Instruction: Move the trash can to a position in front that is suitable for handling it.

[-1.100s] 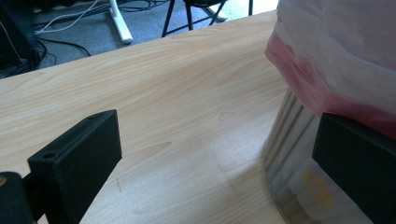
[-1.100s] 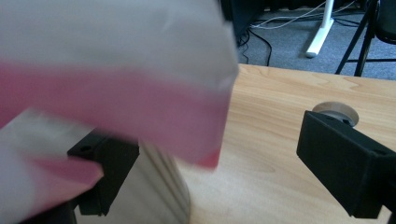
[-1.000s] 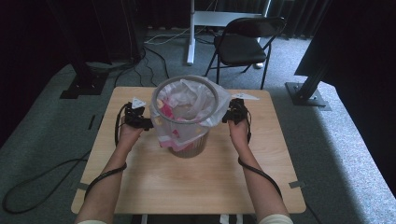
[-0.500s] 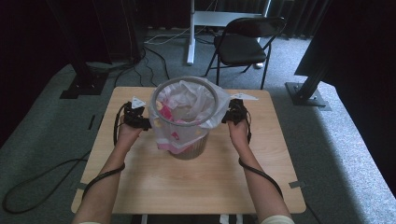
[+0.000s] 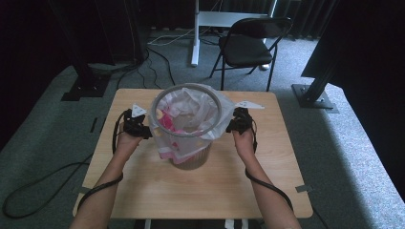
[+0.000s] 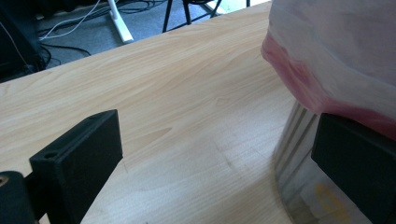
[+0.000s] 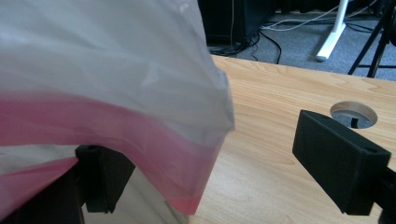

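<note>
Bin (image 5: 191, 155) standing near the middle of the bench (image 5: 143, 191), lined with a clear bag (image 5: 191, 109) with a pink band, its edge folded out over the rim (image 5: 157, 102). Left tongs (image 5: 138, 126) at the bin's left side, wide open, one jaw against the bin wall under the bag's pink hem, nothing gripped. Right tongs (image 5: 236, 125) at the bin's right side, also wide open, one jaw tucked under the overhanging bag, the other out over bare wood. Chair (image 5: 248, 45) on the floor beyond.
</note>
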The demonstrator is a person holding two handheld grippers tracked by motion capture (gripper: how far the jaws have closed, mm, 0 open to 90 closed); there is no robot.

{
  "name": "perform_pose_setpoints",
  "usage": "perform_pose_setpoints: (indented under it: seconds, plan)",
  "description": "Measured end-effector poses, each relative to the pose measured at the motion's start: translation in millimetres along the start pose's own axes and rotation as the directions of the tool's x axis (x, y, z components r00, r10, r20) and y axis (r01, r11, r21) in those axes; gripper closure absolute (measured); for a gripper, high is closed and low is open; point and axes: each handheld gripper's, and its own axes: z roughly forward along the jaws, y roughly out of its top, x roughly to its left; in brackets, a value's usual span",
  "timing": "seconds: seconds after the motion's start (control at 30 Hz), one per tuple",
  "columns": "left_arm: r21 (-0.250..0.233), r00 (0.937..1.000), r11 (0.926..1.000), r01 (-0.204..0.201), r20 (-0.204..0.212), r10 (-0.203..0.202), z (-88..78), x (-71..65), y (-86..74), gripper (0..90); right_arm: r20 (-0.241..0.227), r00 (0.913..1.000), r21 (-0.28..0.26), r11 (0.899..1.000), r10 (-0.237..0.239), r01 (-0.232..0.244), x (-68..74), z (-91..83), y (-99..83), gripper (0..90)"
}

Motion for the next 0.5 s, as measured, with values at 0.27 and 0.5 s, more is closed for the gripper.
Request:
perform_pose_setpoints:
  seconds: [0.27, 0.5]
  plan:
    - [0.008, 1.0, 0.9999, -0.006, 0.003, 0.006, -10.8, -2.7, -7.9, 2.1, -0.022, 0.9996, 0.005, 1.0, -0.017, 0.017, 11.3, -8.0, -6.8, 15.4]
    - [0.01, 0.9998, 0.9998, -0.018, 0.01, 0.018, -23.2, -7.9, -15.4, 2.4, -0.036, 0.9991, 0.0, 1.0, -0.021, 0.021, 21.6, -17.2, -14.9, 15.5]
